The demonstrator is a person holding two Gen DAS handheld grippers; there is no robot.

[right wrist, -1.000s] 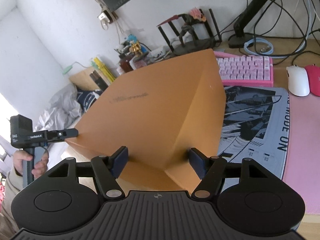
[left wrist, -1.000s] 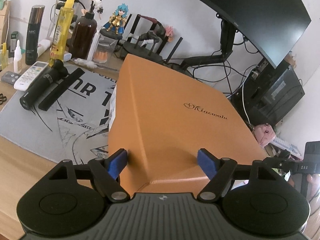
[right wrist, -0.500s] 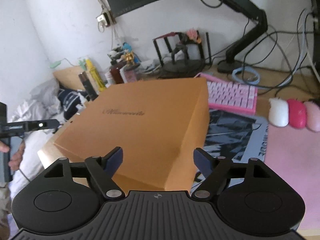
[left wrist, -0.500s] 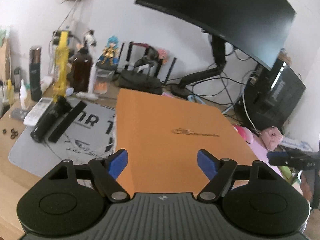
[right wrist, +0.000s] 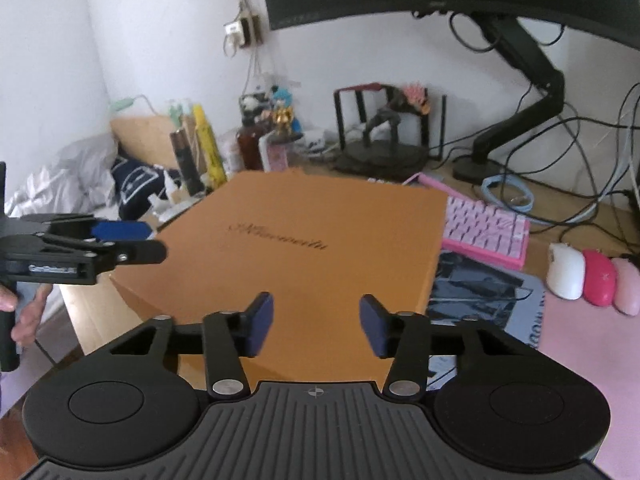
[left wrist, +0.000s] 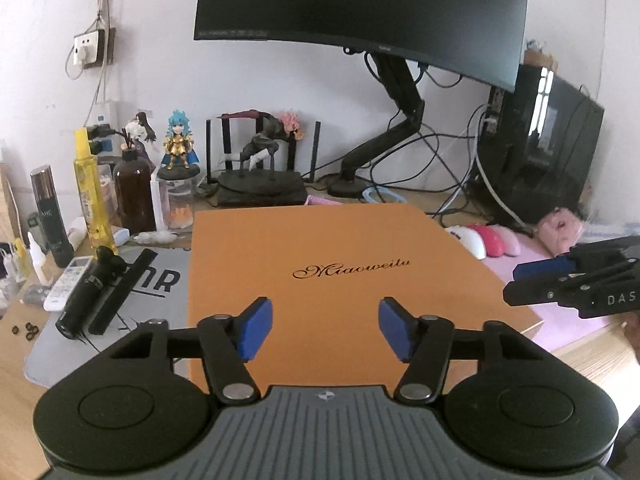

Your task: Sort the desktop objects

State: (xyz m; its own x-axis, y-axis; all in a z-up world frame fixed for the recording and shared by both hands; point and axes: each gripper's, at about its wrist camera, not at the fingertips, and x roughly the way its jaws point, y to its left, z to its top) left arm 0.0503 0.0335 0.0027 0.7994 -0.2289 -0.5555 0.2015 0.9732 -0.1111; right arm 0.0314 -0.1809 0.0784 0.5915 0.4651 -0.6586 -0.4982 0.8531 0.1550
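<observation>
The flat orange cardboard box (left wrist: 340, 280) looks stiff, light and too wide for either spread-jawed gripper, so take opposite edges.

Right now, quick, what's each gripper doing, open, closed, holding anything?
Left gripper: open, holding nothing, above the orange box.
Right gripper: open, holding nothing, over the same box.

Orange box (left wrist: 344, 276), pink keyboard (right wrist: 486, 232), blue gripper pads (left wrist: 256, 326).

Both claws (left wrist: 326, 330) (right wrist: 316, 328) agape, empty-jawed
</observation>
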